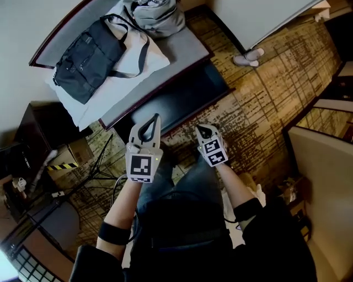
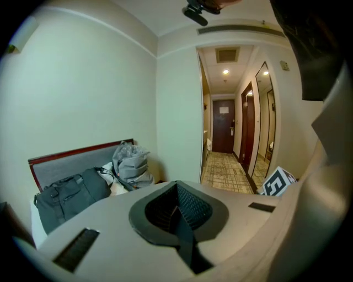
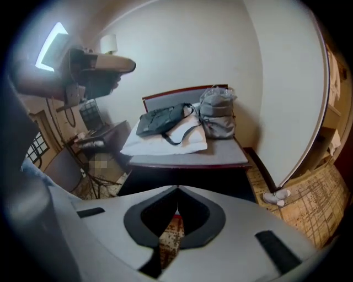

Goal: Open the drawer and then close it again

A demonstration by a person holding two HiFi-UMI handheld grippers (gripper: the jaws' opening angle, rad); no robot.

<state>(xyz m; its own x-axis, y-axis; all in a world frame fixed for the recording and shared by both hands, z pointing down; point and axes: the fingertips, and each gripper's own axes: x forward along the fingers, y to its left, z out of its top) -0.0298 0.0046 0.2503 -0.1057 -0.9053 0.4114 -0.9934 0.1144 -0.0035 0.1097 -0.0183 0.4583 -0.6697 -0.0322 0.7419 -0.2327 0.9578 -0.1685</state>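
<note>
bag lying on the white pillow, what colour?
Black. The bag shows best in the head view.

Bare patterned carpet (image 1: 179, 135) lies open between the left gripper (image 1: 156, 119), the right gripper (image 1: 202, 132) and the dark front (image 1: 182, 96) of the low bench (image 1: 185, 47). Its top is crowded (black bag (image 1: 88, 52), white pillow (image 1: 138, 69), grey backpack (image 1: 157, 16)), and a tripod (image 1: 99, 160) and cardboard box (image 1: 71, 154) hem in the left side.

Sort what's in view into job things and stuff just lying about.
Job: left hand-held gripper, right hand-held gripper, both shut and empty; bench's dark front, likely the drawer.
Lying about: black bag, grey backpack, white pillow, slippers, cardboard box.
</note>
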